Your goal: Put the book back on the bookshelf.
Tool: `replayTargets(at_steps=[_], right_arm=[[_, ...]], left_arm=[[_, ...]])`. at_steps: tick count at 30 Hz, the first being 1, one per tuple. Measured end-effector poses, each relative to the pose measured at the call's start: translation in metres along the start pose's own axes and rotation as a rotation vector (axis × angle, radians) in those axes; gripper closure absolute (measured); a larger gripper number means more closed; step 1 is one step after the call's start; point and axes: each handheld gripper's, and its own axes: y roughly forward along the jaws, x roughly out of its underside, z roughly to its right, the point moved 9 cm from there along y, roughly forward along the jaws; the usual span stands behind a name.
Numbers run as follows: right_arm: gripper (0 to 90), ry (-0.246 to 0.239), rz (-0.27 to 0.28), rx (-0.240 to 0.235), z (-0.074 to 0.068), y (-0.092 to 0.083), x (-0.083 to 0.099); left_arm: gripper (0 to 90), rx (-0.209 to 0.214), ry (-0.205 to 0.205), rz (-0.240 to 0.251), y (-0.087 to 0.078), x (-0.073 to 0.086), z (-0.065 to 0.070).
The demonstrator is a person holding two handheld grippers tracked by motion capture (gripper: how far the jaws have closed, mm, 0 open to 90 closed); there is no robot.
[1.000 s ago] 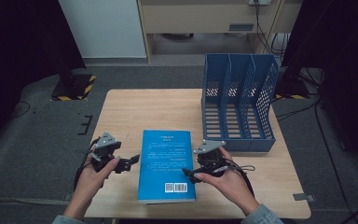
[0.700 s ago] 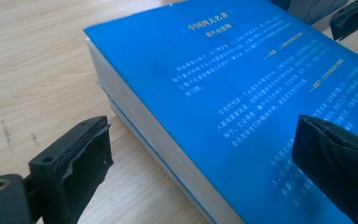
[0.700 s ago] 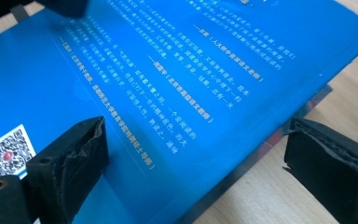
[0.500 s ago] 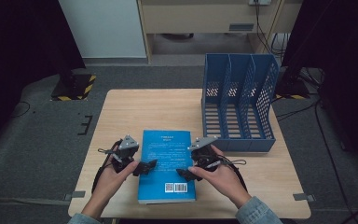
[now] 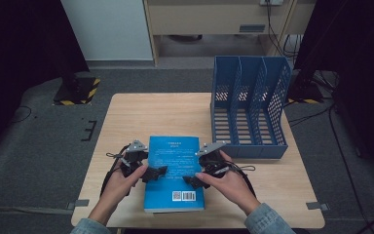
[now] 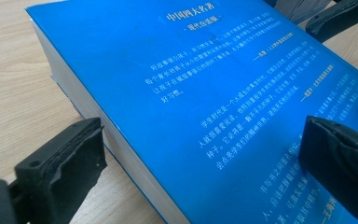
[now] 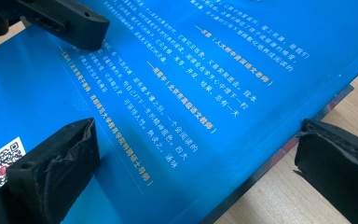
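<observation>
Early stage, by the look of it: blue book (image 5: 174, 175) flat on the tabletop (image 5: 165, 114), back cover up, at about 6 o'clock near the front edge, not yet lifted; blue file rack (image 5: 248, 112) upright at 2 o'clock from the book, all slots empty. Left to do, most likely: gripping the book, raising it, standing it in a slot. Left tool (image 5: 155, 173) at the book's 9 o'clock edge, released and spread wide, one jaw on the wood beside the page block, the other over the cover; whether a pad touches the cover, cannot tell. Right tool (image 5: 191, 181) at the 3 o'clock edge, likewise released, jaws just opened wider, one over the cover, the other beyond the edge above the wood, book edge between them but no pad pressing on it. Nothing grasped yet.
</observation>
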Motion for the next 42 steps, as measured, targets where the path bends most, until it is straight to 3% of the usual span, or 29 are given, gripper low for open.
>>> replayTargets(at_steps=[5, 8, 11, 21, 23, 30, 38, 42], right_arm=[[0.7, 0.026, 0.020, -0.020, 0.002, 0.000, 0.002], [0.8, 0.106, 0.020, -0.081, 0.003, 0.003, 0.007], [0.7, 0.136, 0.030, -0.111, 0.005, 0.005, 0.008], [0.1, 0.184, 0.032, -0.154, 0.007, 0.008, 0.011], [0.1, 0.213, 0.036, -0.183, 0.008, 0.009, 0.012], [0.1, 0.228, 0.044, -0.202, 0.009, 0.010, 0.013], [0.2, 0.268, 0.037, -0.271, 0.008, 0.018, 0.012], [0.2, 0.268, 0.041, -0.279, 0.009, 0.019, 0.011]], left_arm=[[0.0, 0.017, -0.018, -0.004, 0.001, 0.000, -0.001], [0.0, 0.019, -0.015, -0.010, 0.002, 0.000, -0.002], [0.0, 0.025, -0.016, -0.018, 0.002, 0.000, -0.002], [0.0, 0.037, -0.016, -0.024, 0.004, -0.001, -0.003], [0.0, 0.046, -0.017, -0.024, 0.004, -0.001, -0.005], [0.0, 0.085, -0.057, -0.026, 0.007, -0.001, -0.009], [0.0, 0.091, -0.056, -0.026, 0.007, -0.001, -0.010], [0.0, 0.096, -0.057, -0.025, 0.007, -0.001, -0.010]])
